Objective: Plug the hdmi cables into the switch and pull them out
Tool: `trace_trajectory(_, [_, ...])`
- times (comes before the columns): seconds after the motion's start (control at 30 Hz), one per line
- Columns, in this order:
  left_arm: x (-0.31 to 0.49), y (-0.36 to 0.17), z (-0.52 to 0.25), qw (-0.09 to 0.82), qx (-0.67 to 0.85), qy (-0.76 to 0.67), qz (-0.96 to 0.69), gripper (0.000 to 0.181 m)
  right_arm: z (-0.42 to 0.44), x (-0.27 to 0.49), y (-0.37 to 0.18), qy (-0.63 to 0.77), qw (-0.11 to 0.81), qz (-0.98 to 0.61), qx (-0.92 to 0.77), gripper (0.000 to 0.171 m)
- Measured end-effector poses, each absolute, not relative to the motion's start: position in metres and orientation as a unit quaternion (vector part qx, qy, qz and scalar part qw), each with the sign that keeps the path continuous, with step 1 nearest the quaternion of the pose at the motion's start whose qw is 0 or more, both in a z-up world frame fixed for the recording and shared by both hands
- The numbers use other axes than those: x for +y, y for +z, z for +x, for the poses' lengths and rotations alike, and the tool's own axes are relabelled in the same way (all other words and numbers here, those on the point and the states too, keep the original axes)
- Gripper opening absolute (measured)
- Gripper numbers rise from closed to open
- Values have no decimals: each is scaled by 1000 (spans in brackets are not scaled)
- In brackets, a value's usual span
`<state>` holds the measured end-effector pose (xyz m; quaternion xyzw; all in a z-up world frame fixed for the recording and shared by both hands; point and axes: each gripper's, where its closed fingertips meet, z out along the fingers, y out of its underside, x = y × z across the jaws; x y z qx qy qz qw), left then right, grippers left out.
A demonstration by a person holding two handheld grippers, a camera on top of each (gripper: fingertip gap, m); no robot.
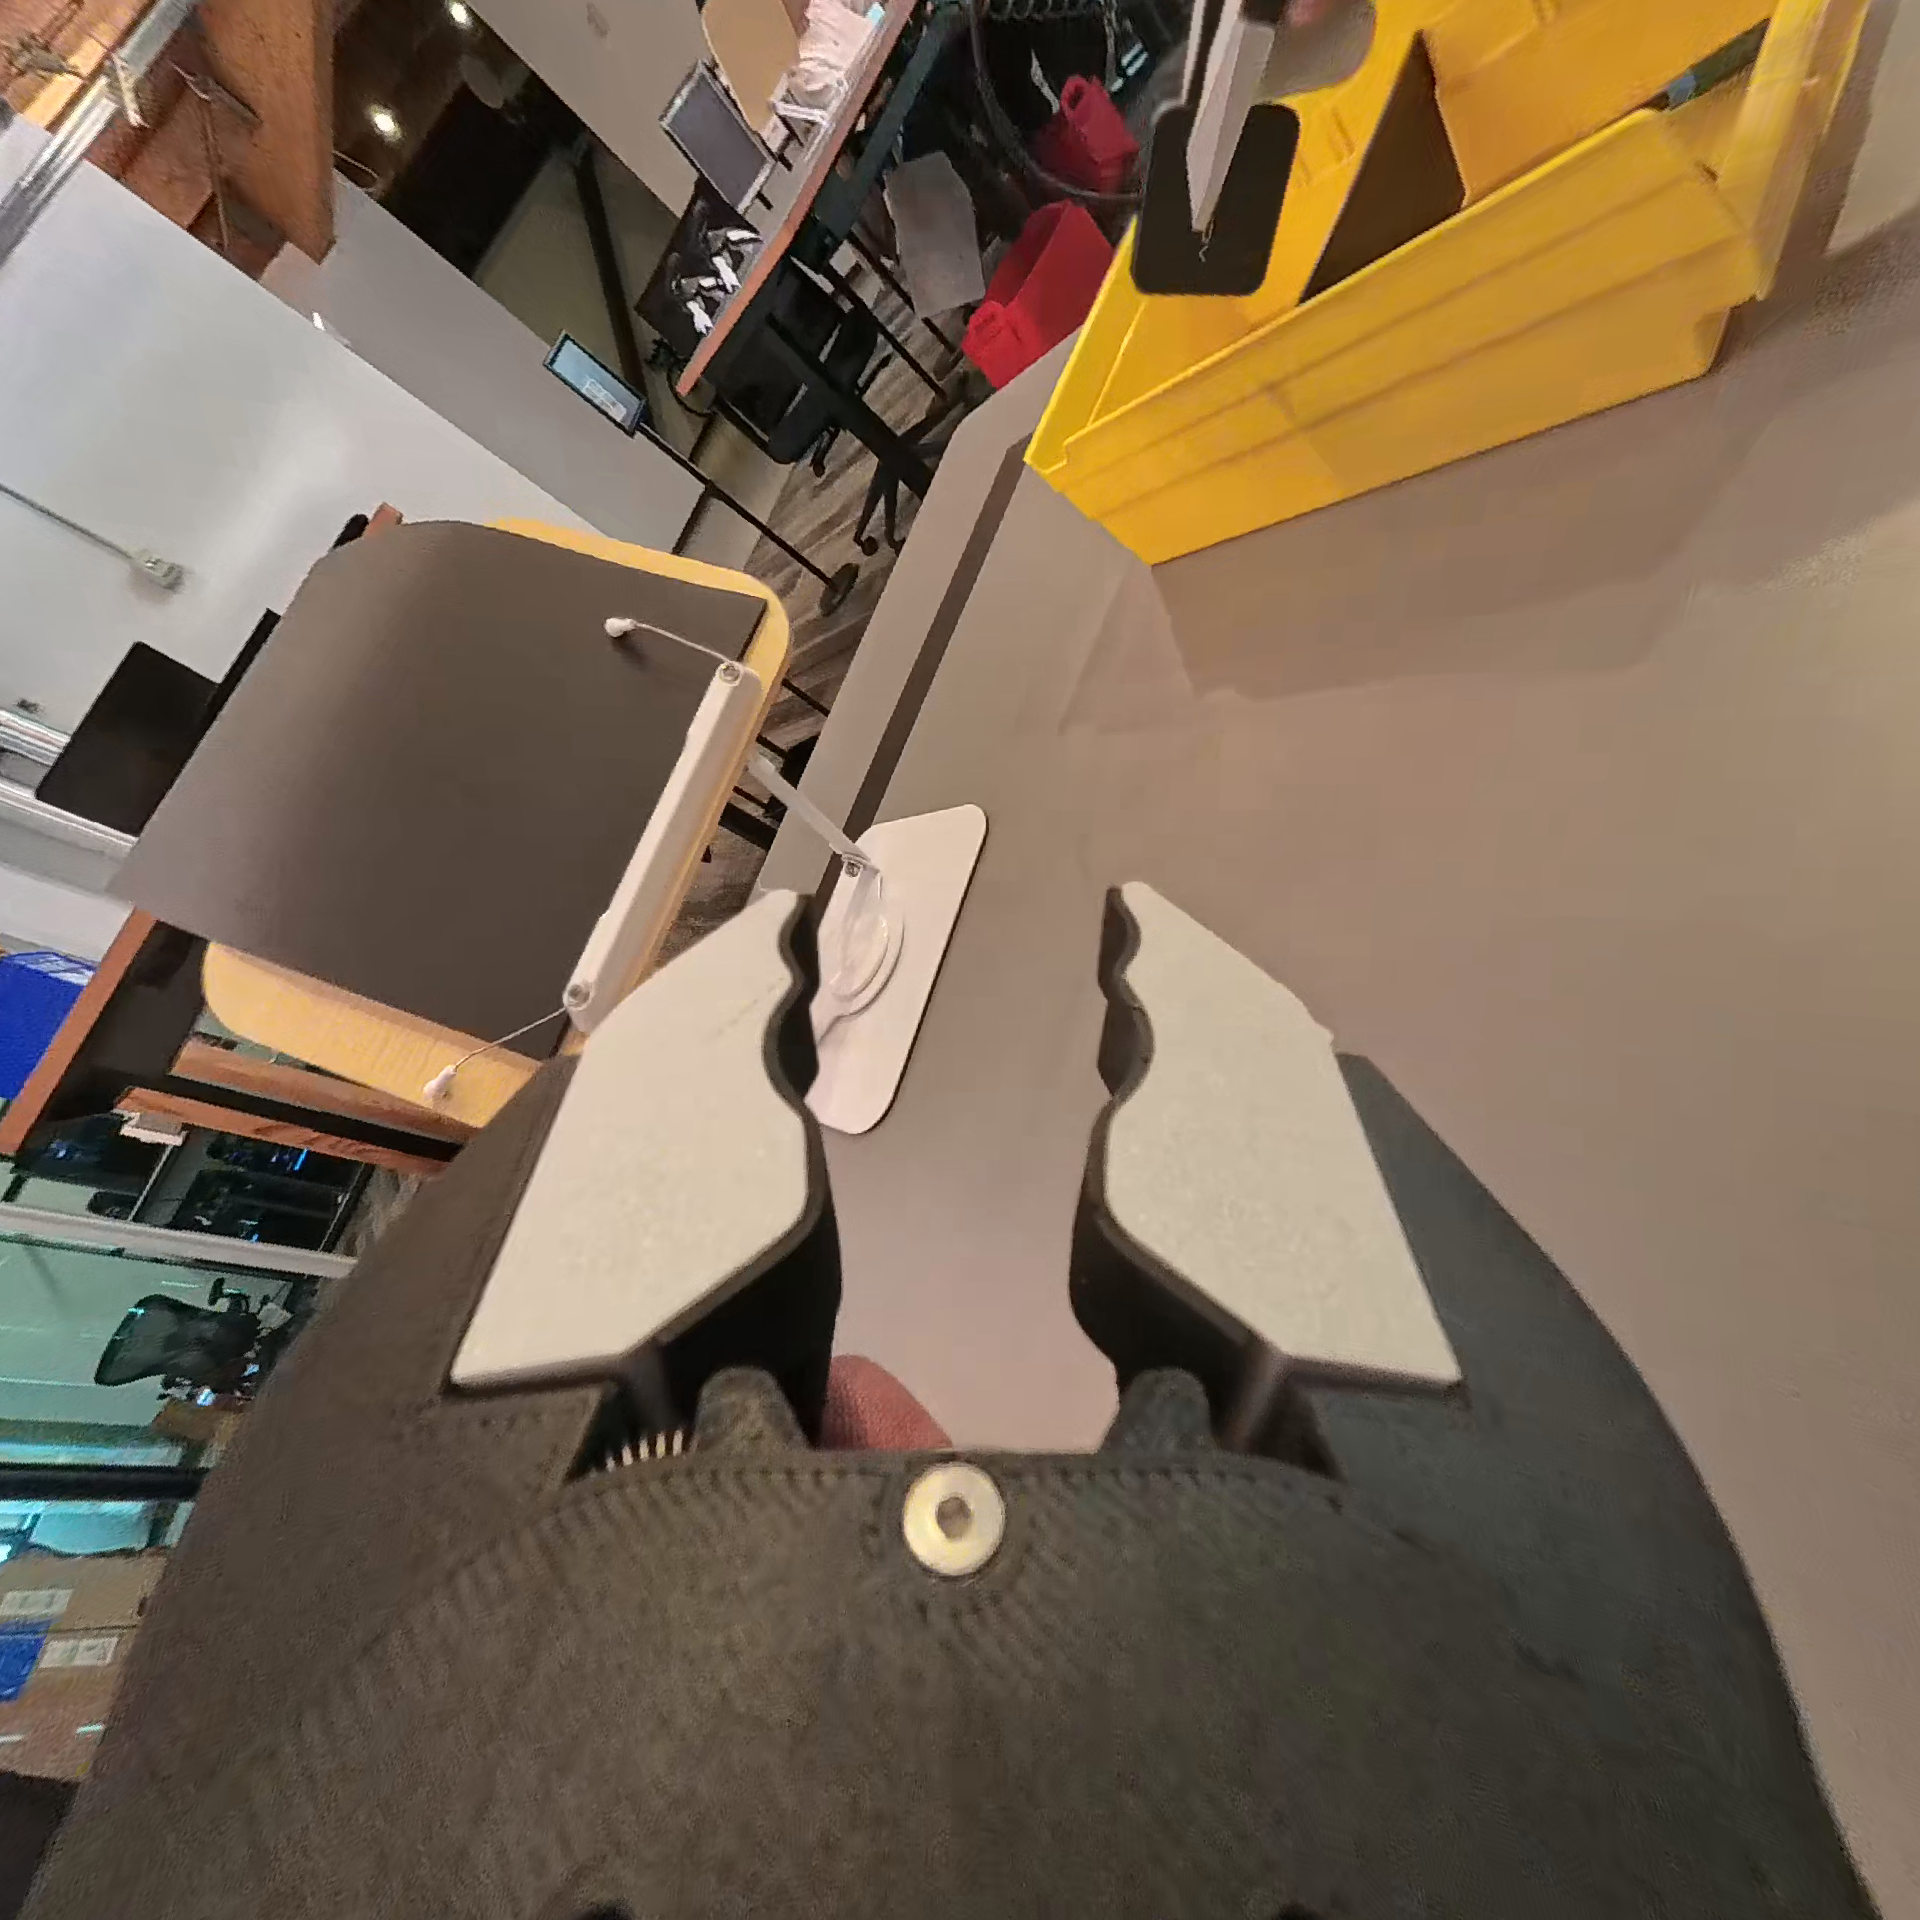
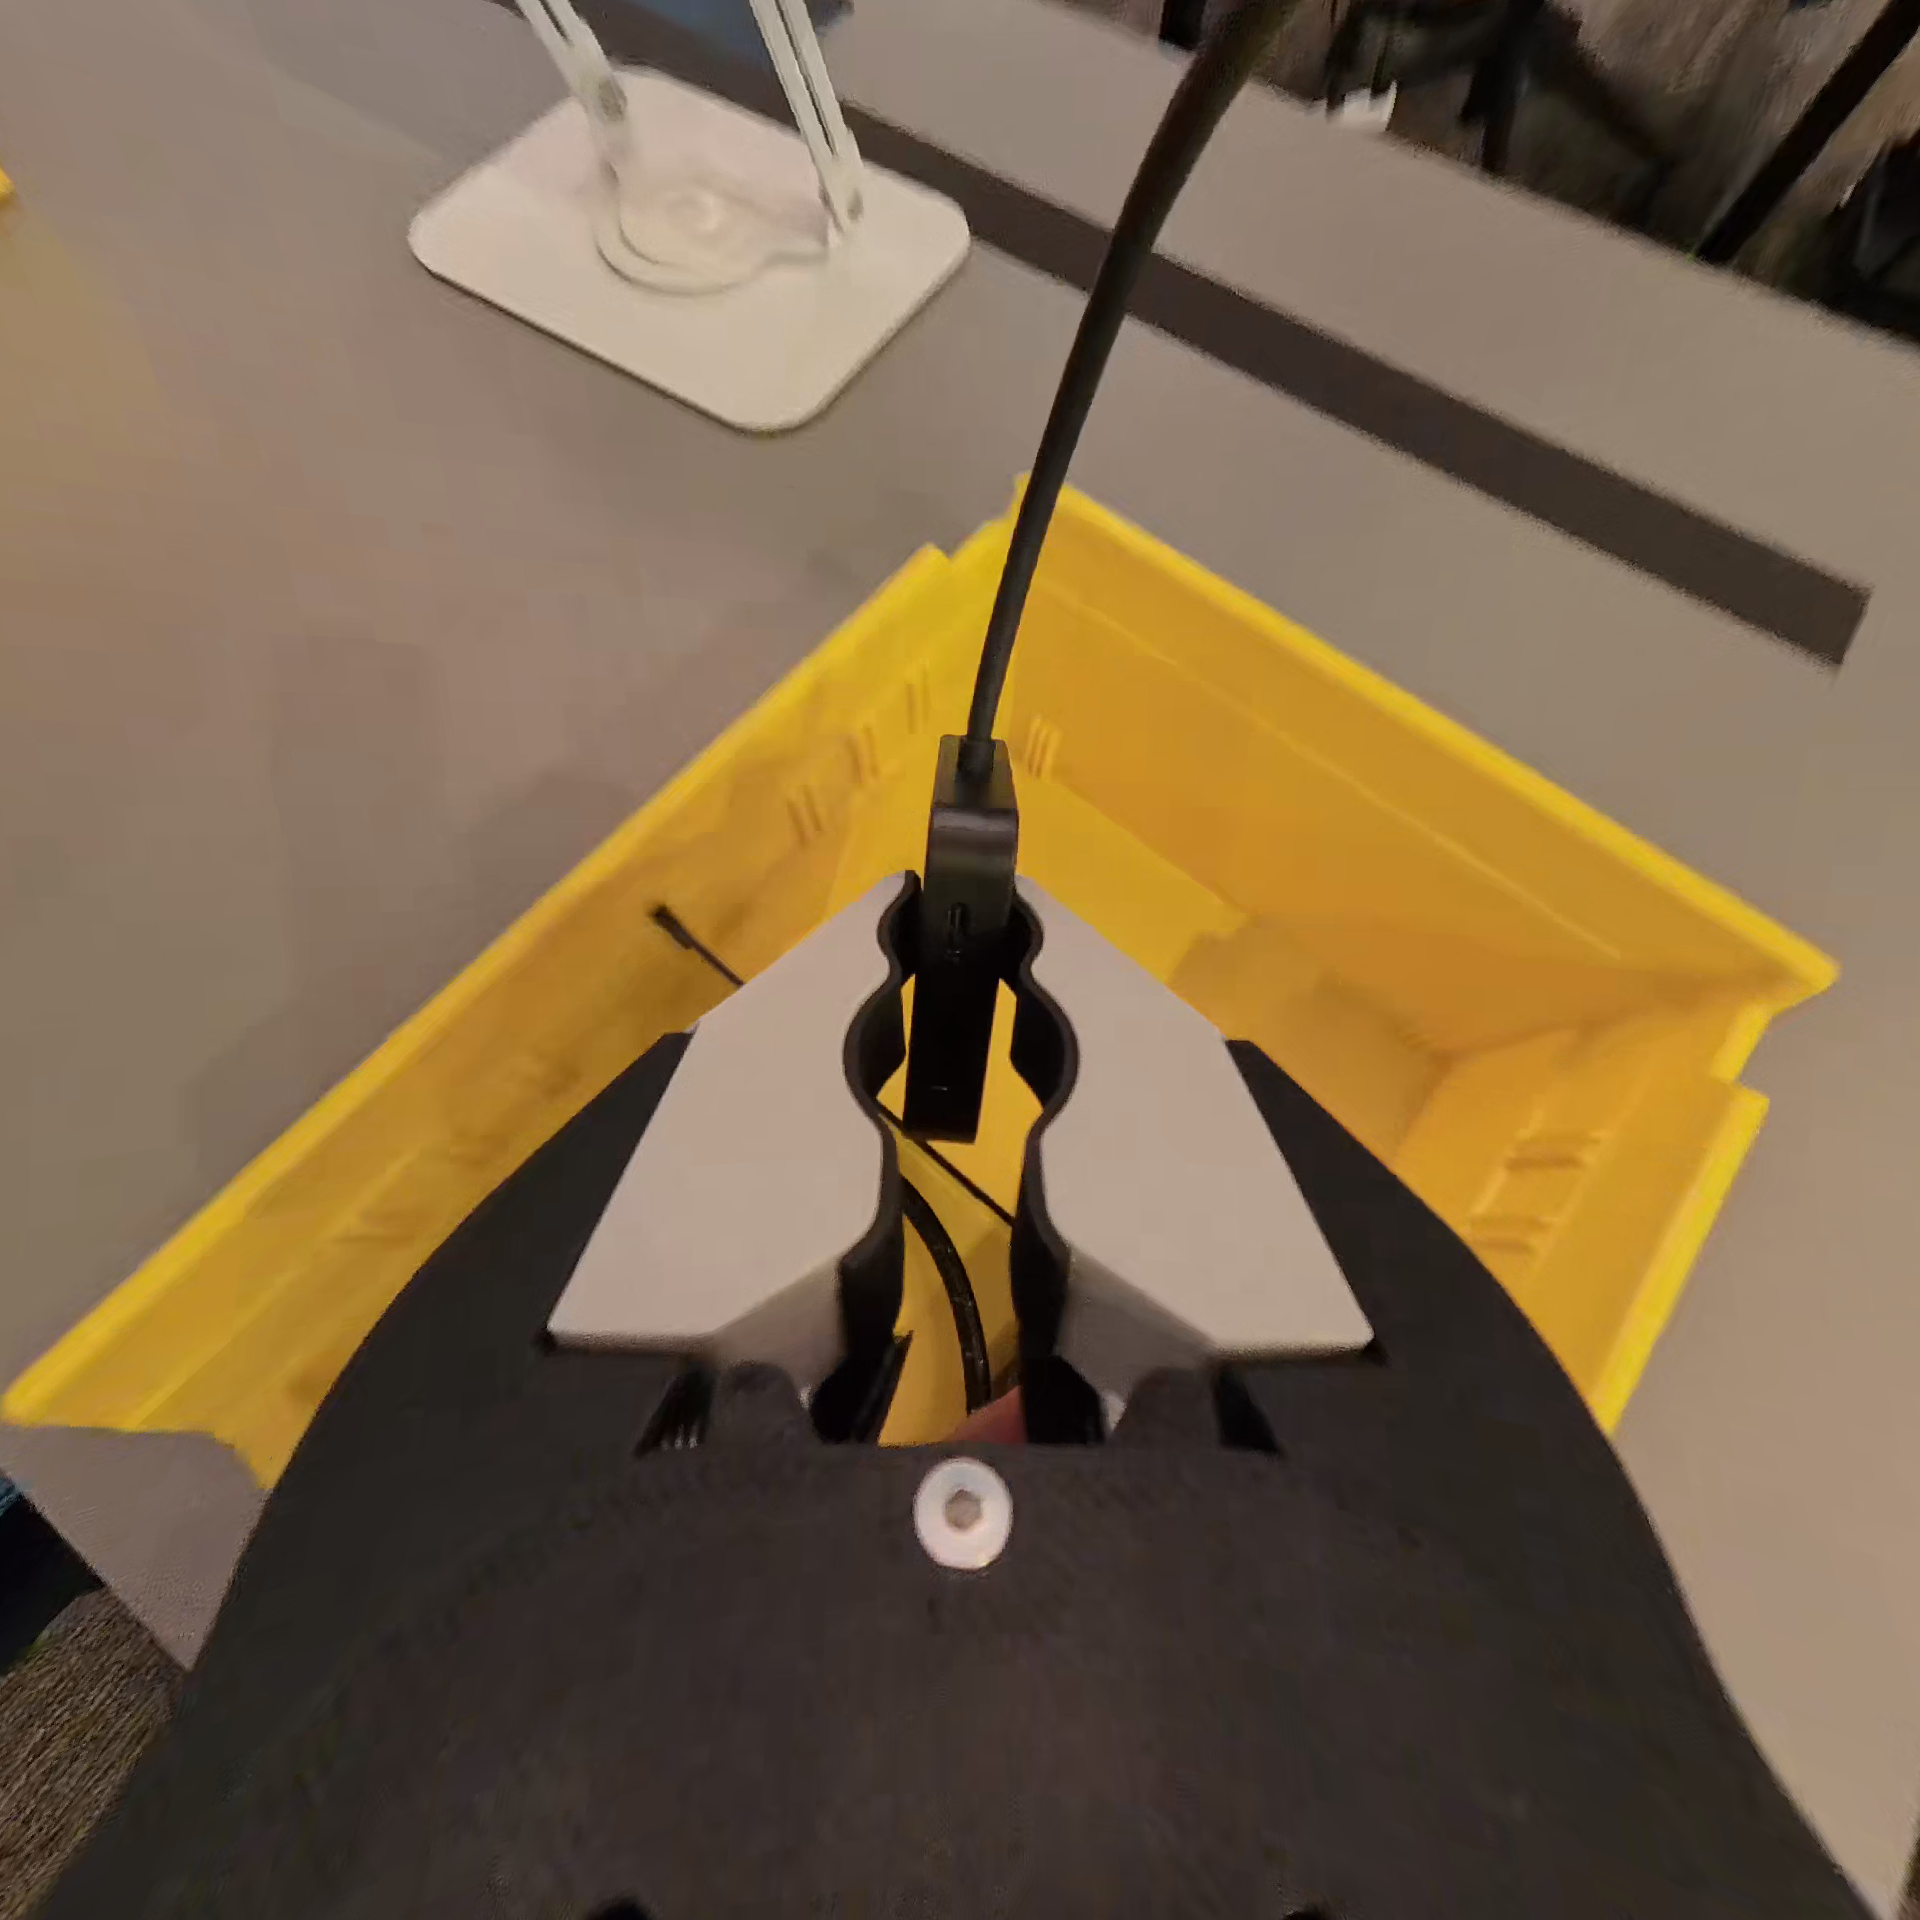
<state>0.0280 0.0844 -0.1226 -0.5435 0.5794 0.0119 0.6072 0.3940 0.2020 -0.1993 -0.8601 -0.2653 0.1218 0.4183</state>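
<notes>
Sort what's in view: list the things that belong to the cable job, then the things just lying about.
Belongs to the job:
- black HDMI plug with its cable, clamped in the right claw
- left claw, open and empty
- yellow bin below the plug, more black cable in it

Just lying about:
- white stand base
- dark panel on the stand
- grey table

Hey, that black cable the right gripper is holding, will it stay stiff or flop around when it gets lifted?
Probably floppy: the cable curves away above the right gripper instead of running straight. Its boxy plug, pinched between the fingers, looks rigid, so the grip should hold. The trailing length may drag or catch on the yellow bin below.
</notes>
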Motion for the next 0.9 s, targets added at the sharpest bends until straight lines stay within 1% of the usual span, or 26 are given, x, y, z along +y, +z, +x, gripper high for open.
trace_trajectory(0.13, [86,-131,30,594,588,13,-550,51,393,209,-239,141,366,-883,-258,14])
trace_trajectory(0.2, [87,-135,29,587,589,9,-556,51,392,210,-250,149,344,-891,-256,29])
trace_trajectory(0.3, [90,-139,26,580,588,7,-563,52,398,214,-255,136,335,-898,-249,29])
trace_trajectory(0.4, [93,-144,22,575,587,10,-571,52,406,214,-248,105,347,-900,-243,29])
trace_trajectory(0.53, [101,-147,6,564,584,32,-583,52,407,208,-225,47,379,-889,-252,29])
trace_trajectory(0.63, [106,-141,-12,563,569,39,-598,52,384,202,-205,41,408,-866,-286,26])
trace_trajectory(0.73, [109,-135,-32,562,556,56,-610,52,368,199,-201,20,405,-857,-318,26])
trace_trajectory(0.9, [120,-132,-83,541,534,123,-638,54,337,188,-179,-11,430,-830,-354,26])
